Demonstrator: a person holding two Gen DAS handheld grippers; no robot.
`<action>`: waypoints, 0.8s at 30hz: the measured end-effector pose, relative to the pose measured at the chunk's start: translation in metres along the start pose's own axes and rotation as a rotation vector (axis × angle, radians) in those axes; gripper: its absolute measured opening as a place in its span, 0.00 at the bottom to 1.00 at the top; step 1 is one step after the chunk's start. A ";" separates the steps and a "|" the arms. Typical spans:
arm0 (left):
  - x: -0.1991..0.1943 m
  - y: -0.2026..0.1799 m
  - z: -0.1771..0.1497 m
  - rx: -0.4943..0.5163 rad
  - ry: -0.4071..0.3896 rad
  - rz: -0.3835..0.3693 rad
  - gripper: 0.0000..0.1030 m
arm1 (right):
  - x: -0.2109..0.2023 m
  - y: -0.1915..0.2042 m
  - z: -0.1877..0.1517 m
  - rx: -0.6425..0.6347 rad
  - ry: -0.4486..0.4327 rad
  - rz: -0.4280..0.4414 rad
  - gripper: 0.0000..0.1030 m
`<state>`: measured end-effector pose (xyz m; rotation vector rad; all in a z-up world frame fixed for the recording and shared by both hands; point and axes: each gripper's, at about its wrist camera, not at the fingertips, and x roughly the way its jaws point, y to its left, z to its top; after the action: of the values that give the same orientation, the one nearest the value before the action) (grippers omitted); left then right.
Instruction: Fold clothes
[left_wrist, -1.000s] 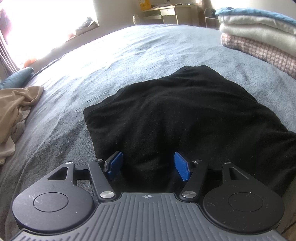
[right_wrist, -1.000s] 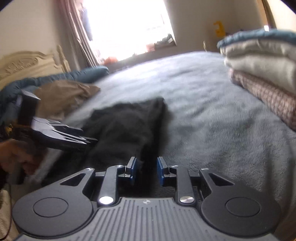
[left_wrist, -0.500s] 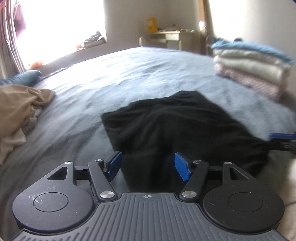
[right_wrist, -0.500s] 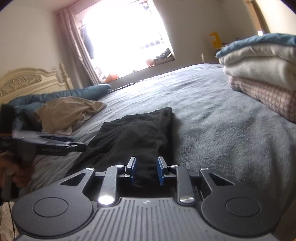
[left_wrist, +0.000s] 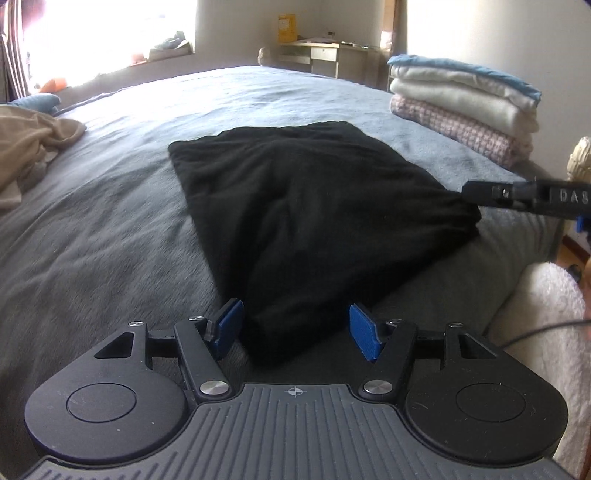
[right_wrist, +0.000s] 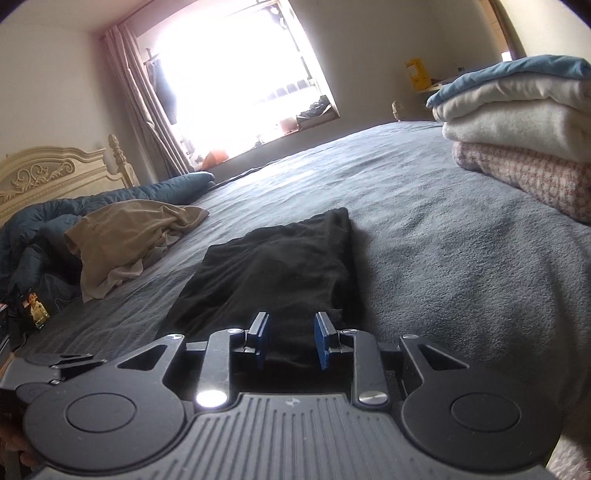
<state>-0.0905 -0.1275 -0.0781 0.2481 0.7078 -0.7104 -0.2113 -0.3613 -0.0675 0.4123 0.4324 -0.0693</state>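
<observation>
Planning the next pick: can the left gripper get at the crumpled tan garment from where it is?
Probably yes. The crumpled tan garment lies uncovered on the grey bedspread, nothing between it and the left gripper. But that gripper straddles a corner of the black folded cloth, jaws open, so it must clear that first.

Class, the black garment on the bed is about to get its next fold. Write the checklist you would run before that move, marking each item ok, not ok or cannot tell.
1. Right gripper grips the black garment: ok; the fabric gathers to its tip in the left wrist view.
2. Left gripper grips the near corner: cannot tell; the fabric sits between wide-set pads.
3. Garment lies smooth: not ok; ridges cross its middle.
4. Grey bedspread bare beyond the garment: ok.
5. Folded stack apart from the garment: ok.
6. Tan clothes apart from the garment: ok.
</observation>
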 end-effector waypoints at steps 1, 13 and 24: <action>-0.002 0.002 -0.004 -0.009 0.003 0.002 0.62 | -0.001 0.000 0.000 0.002 0.000 -0.007 0.28; -0.034 0.042 -0.024 -0.236 -0.030 -0.103 0.69 | -0.007 0.017 0.011 0.010 -0.045 -0.071 0.58; -0.042 0.051 -0.020 -0.282 -0.077 -0.066 0.95 | -0.020 0.032 0.014 -0.062 -0.125 -0.122 1.00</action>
<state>-0.0894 -0.0599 -0.0663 -0.0603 0.7361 -0.6706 -0.2194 -0.3382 -0.0358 0.3185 0.3347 -0.1983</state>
